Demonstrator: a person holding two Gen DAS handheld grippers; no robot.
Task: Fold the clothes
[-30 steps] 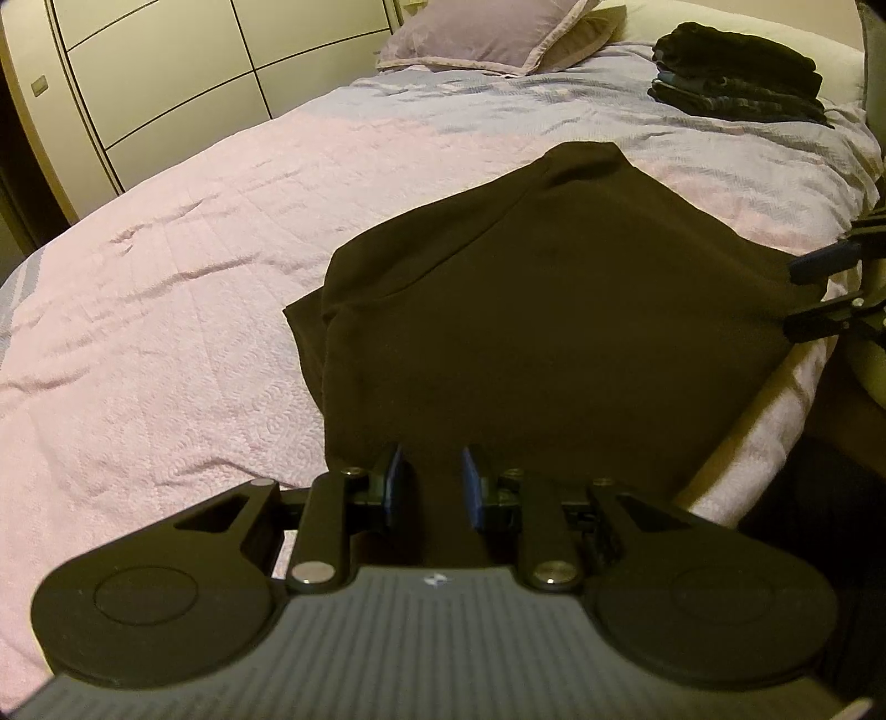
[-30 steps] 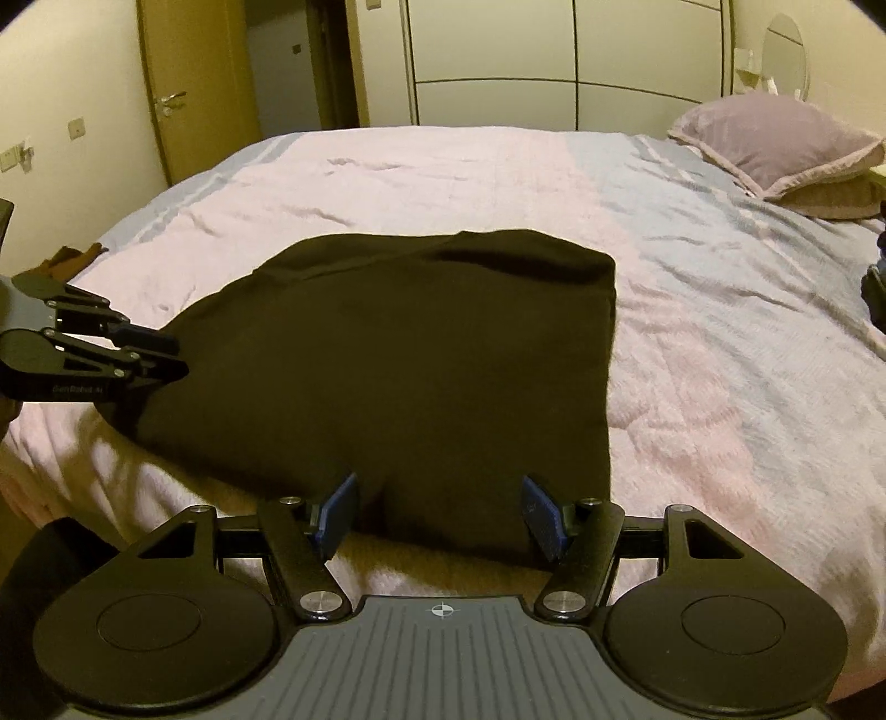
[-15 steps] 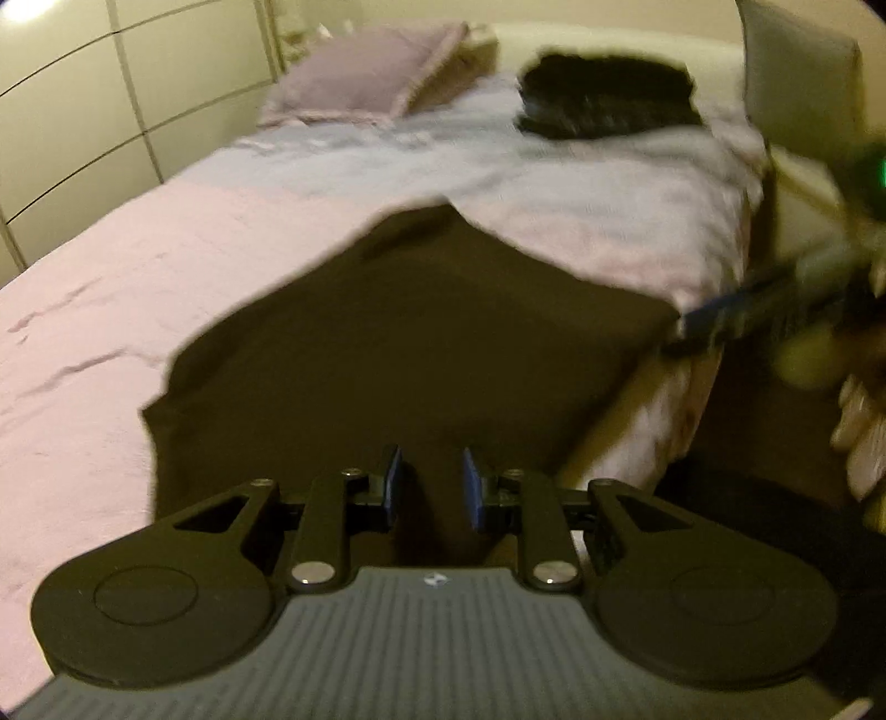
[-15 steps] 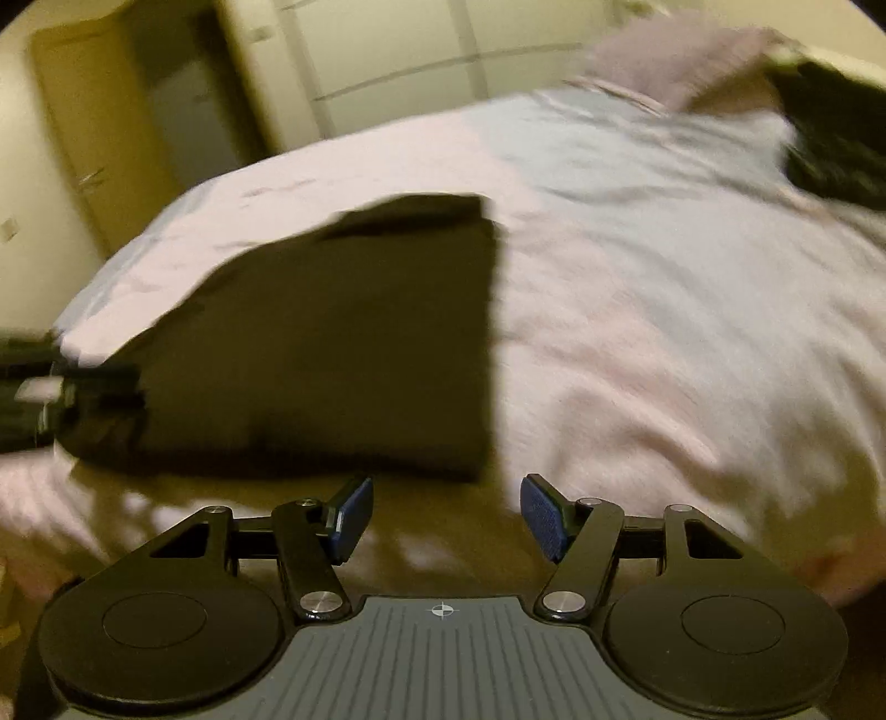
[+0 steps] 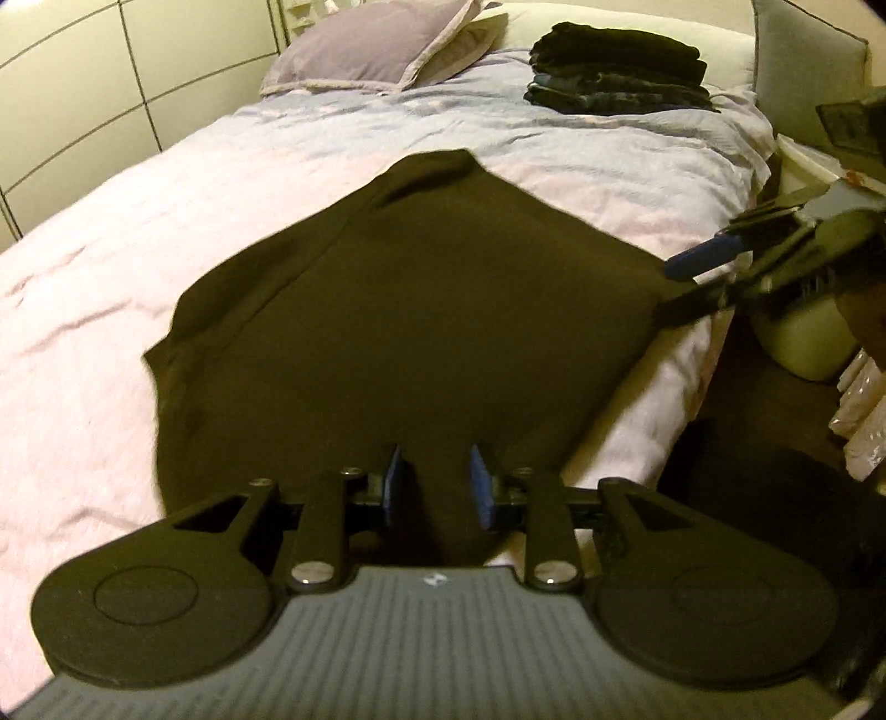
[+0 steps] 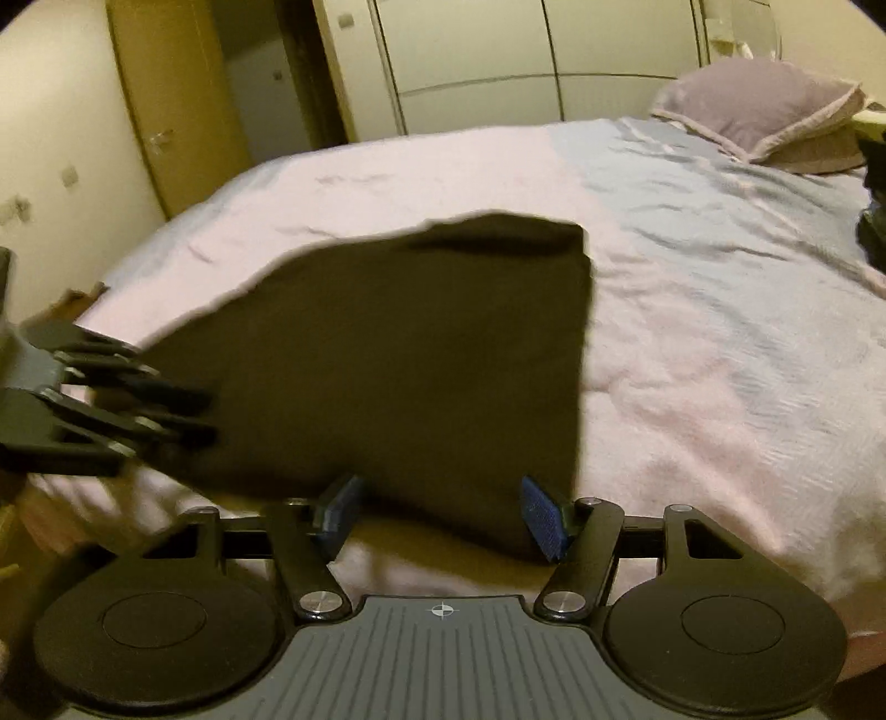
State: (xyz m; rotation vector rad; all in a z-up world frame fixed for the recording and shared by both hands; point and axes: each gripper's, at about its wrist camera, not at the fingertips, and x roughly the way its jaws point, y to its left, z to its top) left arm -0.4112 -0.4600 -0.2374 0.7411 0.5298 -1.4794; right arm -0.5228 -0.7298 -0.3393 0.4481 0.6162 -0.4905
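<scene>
My left gripper (image 5: 434, 481) has just been opening, dark garment (image 5: 410, 321) edge loose between narrow jaws, my right gripper (image 6: 440, 512) wide at its near corner, garment flat on the bed (image 5: 99, 288), folded stack (image 5: 620, 69) by the pillow (image 5: 371, 50) beyond.

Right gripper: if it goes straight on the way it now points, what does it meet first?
Most likely the dark garment lying on the bed: the right gripper stands open at its near edge, which lies between the fingers. Depth is uncertain.
</scene>
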